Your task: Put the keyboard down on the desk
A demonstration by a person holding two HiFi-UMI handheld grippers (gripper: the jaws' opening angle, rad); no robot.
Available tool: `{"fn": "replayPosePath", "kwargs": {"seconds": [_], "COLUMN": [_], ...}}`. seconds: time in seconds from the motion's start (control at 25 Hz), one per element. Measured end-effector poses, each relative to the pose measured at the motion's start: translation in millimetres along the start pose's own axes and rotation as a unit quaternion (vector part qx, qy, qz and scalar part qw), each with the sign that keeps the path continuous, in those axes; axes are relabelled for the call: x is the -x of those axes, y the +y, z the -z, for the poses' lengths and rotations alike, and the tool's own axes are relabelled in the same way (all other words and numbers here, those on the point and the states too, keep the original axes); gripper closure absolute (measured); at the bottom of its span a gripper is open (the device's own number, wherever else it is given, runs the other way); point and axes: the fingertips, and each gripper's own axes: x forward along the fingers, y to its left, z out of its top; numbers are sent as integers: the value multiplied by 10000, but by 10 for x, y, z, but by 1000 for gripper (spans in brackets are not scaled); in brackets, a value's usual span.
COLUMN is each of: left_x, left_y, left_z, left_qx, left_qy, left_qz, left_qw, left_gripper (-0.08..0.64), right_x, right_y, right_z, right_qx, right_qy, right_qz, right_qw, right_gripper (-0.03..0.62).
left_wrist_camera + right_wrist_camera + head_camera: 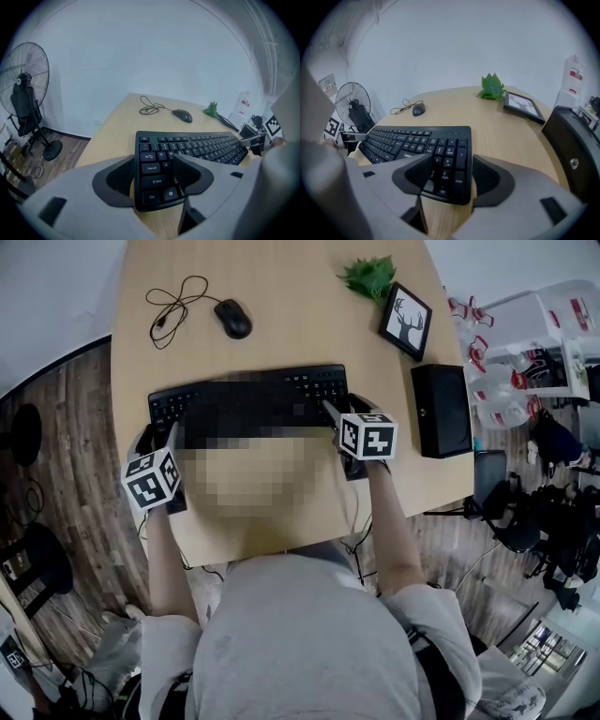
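In mid-frame, keyboard point(317, 386): a black keyboard is seen lying lengthwise across the wooden surface point(281, 296), just above the near edge in the head view; whether its underside is touching the wood cannot be told.
Left claw point(157, 180): it is pinched on the keyboard's left end, at the lower centre of the left gripper view. One dark pad is pressed against the outer edge and the other is laid over the keys by Caps Lock and Shift.
Right claw point(450, 176): it is closed on the keyboard's right end, over the number pad. One pad is set on the keys, the other is held at the outer edge.
Marker cubes: one is carried on each claw, and they are seen at either end of the keyboard in the head view.
Upper left of the surface: a black mouse point(232, 318) is placed there, with its cable point(173, 301) looped beside it.
Upper right of the surface: a green plant point(370, 276) and a picture frame point(406, 320) are found there.
Right edge of the surface: a black box point(442, 409) is set just beside the right claw.
Far left of the left gripper view: a standing fan point(23, 89) is seen on the floor.
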Motion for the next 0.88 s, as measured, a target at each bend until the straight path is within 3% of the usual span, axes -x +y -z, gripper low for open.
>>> {"fn": "replayPosePath", "kwargs": {"seconds": [0.2,0.32,0.36,0.44,0.88], "left_x": [137,295,360,491,1291], "left_y": [22,14,5,-33,-512], "left_z": [-102,-225,-265,-330,-432], "left_qx": [44,-27,-69,-162,-252], "left_qy": [-298,-623,-733,-922,-1753], "left_qz": [-102,-310,-388,-514,-465], "left_qw": [9995,9976,9965,9943,9831], "left_gripper": [319,407,451,523,551], "right_x": [154,310,382,541,1303], "right_y": [-49,12,43,94,528], "right_z": [-19,-73,-109,-199,-453], "right_qx": [82,185,199,249,717], "right_qy": [-289,-570,-712,-1012,-2099], "right_qz": [335,260,245,280,-490], "right_qw": [9990,9979,9970,9942,9739], "right_gripper": [330,344,395,568,580]}}
